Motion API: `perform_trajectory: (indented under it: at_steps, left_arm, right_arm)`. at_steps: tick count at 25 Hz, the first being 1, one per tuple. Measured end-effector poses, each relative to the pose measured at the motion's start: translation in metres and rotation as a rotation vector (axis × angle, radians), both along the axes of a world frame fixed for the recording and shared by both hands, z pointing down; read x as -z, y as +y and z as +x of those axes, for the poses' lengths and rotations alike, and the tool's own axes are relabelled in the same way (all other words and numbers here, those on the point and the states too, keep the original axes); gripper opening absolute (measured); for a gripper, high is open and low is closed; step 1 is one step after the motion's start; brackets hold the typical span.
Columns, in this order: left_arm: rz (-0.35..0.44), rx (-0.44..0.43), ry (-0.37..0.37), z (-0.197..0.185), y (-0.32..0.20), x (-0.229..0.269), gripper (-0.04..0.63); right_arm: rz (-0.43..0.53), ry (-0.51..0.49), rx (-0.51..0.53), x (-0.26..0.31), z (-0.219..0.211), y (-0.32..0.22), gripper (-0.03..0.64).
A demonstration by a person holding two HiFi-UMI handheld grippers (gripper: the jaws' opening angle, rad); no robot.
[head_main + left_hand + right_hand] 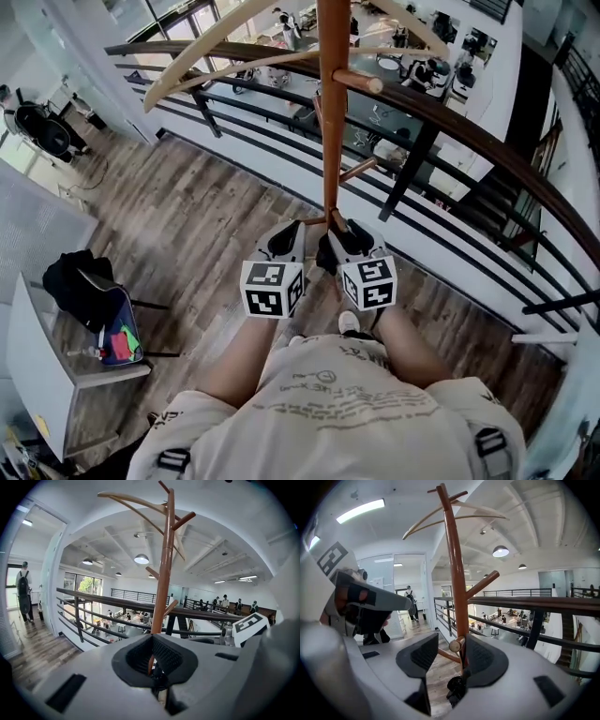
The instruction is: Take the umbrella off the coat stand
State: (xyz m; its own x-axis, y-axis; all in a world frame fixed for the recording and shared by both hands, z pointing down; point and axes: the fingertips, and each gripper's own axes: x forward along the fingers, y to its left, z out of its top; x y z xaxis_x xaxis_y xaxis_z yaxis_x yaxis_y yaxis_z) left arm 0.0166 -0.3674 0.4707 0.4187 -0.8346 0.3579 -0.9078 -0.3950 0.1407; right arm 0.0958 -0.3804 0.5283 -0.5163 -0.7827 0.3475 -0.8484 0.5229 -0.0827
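Observation:
The brown wooden coat stand (331, 141) rises in front of the railing, with curved arms and short pegs. My two grippers are side by side at its lower pole. The left gripper (285, 240) looks shut, its pads meeting at the tips (152, 639), with only a sliver of pole showing behind them. The right gripper (355, 238) is open (453, 640); a round-ended peg (456, 644) lies between its pads and the pole (457, 588) runs past its right pad. A small black thing (456, 687) hangs low by the pole. I cannot make out the umbrella as a whole.
A dark railing (441, 122) with an open atrium below runs right behind the stand. A black backpack on a chair (86, 289) and a white table (42, 375) stand at the left. A person with a backpack (22, 590) stands far off.

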Motion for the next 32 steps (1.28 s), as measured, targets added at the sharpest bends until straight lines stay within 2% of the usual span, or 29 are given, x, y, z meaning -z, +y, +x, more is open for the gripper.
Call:
perform_trajectory:
  at_steps: [5, 12, 18, 25, 32]
  left_arm:
    - [-0.027, 0.049, -0.010, -0.012, -0.001, -0.011, 0.005]
    - [-0.052, 0.112, -0.037, -0.027, 0.001, -0.017, 0.005]
    - [-0.068, 0.161, -0.051, -0.044, 0.001, -0.020, 0.005]
    - [-0.085, 0.174, -0.060, -0.047, 0.001, -0.027, 0.005]
    - [-0.095, 0.183, -0.070, -0.054, -0.002, -0.032, 0.005]
  right_arm:
    - [-0.033, 0.076, 0.025, -0.037, -0.007, -0.009, 0.192]
    - [-0.075, 0.090, -0.014, -0.068, -0.004, -0.031, 0.192]
    - [-0.073, 0.116, -0.027, -0.083, -0.008, -0.047, 0.143]
    - [-0.148, 0.172, -0.013, -0.124, -0.008, -0.046, 0.144]
    - [-0.124, 0.210, -0.070, -0.132, -0.004, -0.059, 0.195]
